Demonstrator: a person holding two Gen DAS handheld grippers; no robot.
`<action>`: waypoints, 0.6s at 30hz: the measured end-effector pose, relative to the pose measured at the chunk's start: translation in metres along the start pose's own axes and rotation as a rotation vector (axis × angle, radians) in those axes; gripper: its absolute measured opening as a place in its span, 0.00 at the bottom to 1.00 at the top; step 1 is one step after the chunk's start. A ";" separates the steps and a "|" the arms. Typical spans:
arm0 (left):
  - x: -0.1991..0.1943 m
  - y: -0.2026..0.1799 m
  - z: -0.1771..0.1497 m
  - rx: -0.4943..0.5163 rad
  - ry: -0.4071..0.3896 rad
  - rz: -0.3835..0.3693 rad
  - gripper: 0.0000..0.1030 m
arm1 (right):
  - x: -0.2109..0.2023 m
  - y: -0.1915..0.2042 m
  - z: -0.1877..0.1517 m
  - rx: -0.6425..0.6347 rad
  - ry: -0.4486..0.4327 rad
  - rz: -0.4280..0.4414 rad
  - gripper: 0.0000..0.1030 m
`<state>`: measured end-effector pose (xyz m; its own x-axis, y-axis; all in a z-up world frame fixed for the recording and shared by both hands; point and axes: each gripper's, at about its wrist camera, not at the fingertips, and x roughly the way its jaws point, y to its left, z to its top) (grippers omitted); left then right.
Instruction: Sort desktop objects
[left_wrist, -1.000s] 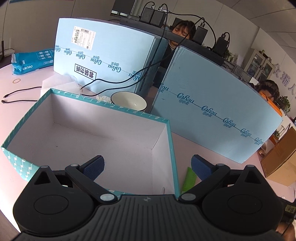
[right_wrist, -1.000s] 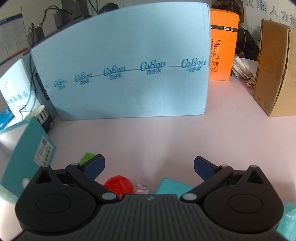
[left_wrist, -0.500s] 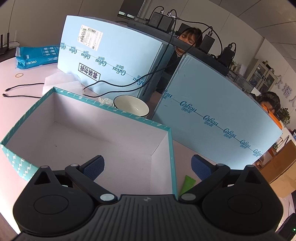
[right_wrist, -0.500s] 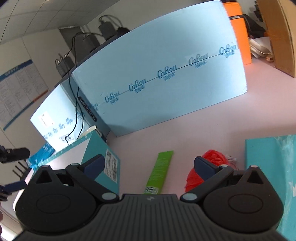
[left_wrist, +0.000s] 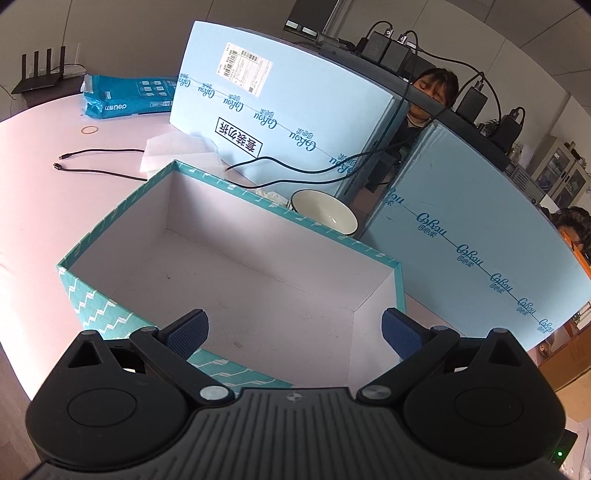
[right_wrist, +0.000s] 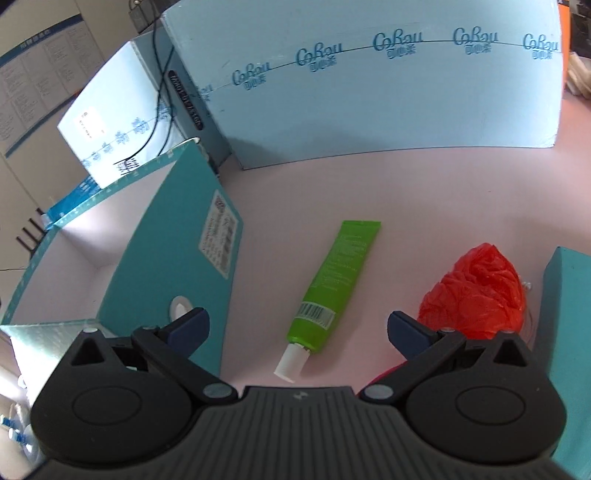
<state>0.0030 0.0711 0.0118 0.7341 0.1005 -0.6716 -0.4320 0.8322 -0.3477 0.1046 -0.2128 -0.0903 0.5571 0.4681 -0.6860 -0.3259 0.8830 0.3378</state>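
Green tube (right_wrist: 338, 280) lies flat on the pink table (right_wrist: 424, 192), white cap toward the right gripper (right_wrist: 297, 326) (jaws wide apart, holding nothing), between the teal box (right_wrist: 177, 258) and a crumpled red bag (right_wrist: 476, 295). Left gripper (left_wrist: 293, 330), likewise spread and unladen, hangs over the box's bare white inside.

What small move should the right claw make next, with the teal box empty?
Probably lower the right claw straight down onto the green plastic tube. Its jaws are open and empty, and the tube lies flat on the pink tabletop between them, white cap toward the camera. The open teal cardboard box stands just left, so the carry afterwards would be short.
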 end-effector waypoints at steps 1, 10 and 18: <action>0.000 0.003 0.000 -0.009 0.003 0.009 0.97 | -0.001 0.000 0.000 -0.014 0.013 0.054 1.00; 0.000 0.015 -0.004 -0.051 0.036 0.056 0.97 | 0.014 0.019 -0.004 -0.238 0.228 0.332 1.00; 0.000 0.016 -0.007 -0.070 0.059 0.073 0.97 | 0.048 0.051 -0.021 -0.460 0.323 0.286 1.00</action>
<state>-0.0072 0.0811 0.0014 0.6681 0.1256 -0.7334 -0.5201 0.7837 -0.3396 0.0990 -0.1465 -0.1193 0.1639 0.5857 -0.7938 -0.7628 0.5854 0.2745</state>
